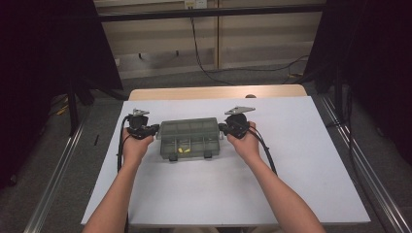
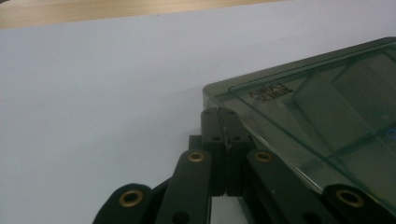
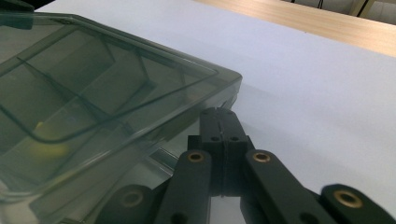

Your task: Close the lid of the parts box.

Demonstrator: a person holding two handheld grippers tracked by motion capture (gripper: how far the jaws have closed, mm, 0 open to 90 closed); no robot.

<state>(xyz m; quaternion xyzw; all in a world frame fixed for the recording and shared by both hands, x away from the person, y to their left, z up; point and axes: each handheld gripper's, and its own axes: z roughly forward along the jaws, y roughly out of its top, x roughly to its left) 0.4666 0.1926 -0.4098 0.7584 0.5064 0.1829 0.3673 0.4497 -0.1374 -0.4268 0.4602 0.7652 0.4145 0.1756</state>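
Item: compartment organiser box (image 1: 188,139), smoky translucent plastic, hinged lid, two dark latches on its near edge. Location: left of centre on the white table surface (image 1: 291,160), long side facing the person. Contents: small yellow pieces (image 1: 181,150) in a near compartment; other compartments too dim to read.

Left gripper (image 1: 154,129): at the box's left end, held in the left hand (image 1: 136,145). In the left gripper view its jaws are clenched together with nothing between them, the tips just beside the lid's corner (image 2: 219,91); contact cannot be told.

Right gripper (image 1: 221,128): at the box's right end, held in the right hand (image 1: 245,143). Jaws likewise pressed shut and empty, the tips just below the lid's edge at the corner (image 3: 231,84).

Status: lid appears raised slightly at the right end, with a gap under its rim in the right gripper view; whether the latches are undone cannot be told. Judged early: both tools are positioned at the ends, and the opening or shifting of the box remains to be done.
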